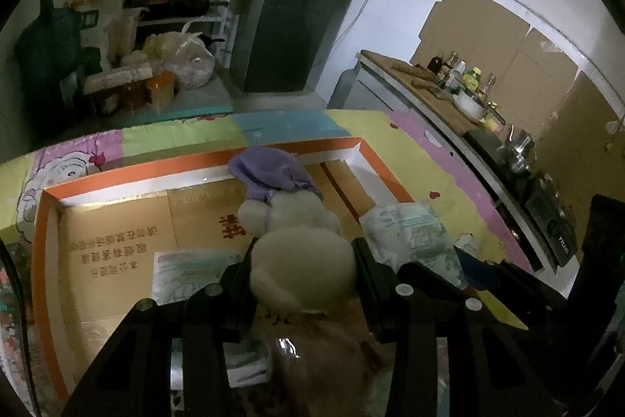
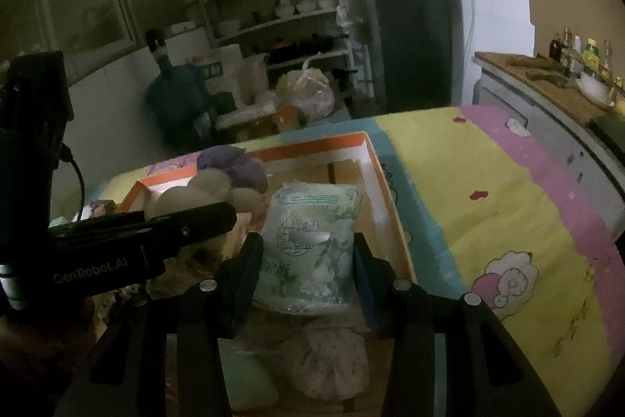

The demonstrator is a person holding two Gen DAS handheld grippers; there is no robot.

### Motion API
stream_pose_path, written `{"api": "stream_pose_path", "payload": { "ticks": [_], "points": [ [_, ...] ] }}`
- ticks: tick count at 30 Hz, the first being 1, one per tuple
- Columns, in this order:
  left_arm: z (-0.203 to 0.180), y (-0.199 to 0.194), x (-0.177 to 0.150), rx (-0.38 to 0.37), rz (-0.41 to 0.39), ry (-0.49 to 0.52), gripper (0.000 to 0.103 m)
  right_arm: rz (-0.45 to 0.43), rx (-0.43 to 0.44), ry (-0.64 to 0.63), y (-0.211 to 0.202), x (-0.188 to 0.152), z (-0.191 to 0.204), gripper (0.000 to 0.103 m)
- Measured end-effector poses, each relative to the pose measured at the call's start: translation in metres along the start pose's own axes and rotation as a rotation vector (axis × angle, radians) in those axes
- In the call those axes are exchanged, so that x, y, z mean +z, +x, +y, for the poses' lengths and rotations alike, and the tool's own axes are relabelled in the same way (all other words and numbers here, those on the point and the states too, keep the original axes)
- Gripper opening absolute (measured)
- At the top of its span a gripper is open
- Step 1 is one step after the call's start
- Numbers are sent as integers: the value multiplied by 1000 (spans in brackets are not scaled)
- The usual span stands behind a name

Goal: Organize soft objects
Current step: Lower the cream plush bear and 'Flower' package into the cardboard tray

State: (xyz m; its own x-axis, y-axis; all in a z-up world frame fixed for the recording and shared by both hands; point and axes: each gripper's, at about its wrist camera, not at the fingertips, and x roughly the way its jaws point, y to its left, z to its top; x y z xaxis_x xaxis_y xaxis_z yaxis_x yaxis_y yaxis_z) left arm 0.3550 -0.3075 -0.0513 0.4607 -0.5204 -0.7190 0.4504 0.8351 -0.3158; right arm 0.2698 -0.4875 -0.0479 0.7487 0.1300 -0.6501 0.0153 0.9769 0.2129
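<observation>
Domestic kitchen, dim light. Beyond the fingers: tall dark fridge (image 1: 300,2), open shelving (image 2: 281,2) stacked with bowls and pans. Right of the fingers: wooden counter (image 1: 425,81) carrying sauce bottles (image 1: 465,73), kettle (image 1: 519,147), gas stove (image 1: 550,210).

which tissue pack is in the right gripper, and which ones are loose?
The right gripper holds the pale green floral tissue pack over the orange-rimmed box. The other tissue packs lie flat on the box floor, ungripped.
</observation>
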Motion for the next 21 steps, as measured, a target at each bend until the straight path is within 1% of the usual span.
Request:
{"api": "stream_pose_path", "payload": {
  "ticks": [5,12,15,16,17,20,21],
  "points": [
    [4,9,-1,-2,24,-19,45,26,2,8,8,-2,-3,47],
    [7,13,0,-2,36,-34,47,36,11,20,10,-4,-5,50],
    [7,14,0,-2,43,-35,49,33,19,33,9,-6,-8,50],
    [6,13,0,-2,37,-33,51,32,21,36,9,-6,-8,51],
    [7,14,0,-1,33,-33,58,30,24,41,8,-7,-9,52],
    [5,11,0,2,15,-26,73,22,31,51,5,-7,-10,54],
    [4,9,-1,6,9,-24,74,18,33,54,4,-7,-10,56]
  ]
}}
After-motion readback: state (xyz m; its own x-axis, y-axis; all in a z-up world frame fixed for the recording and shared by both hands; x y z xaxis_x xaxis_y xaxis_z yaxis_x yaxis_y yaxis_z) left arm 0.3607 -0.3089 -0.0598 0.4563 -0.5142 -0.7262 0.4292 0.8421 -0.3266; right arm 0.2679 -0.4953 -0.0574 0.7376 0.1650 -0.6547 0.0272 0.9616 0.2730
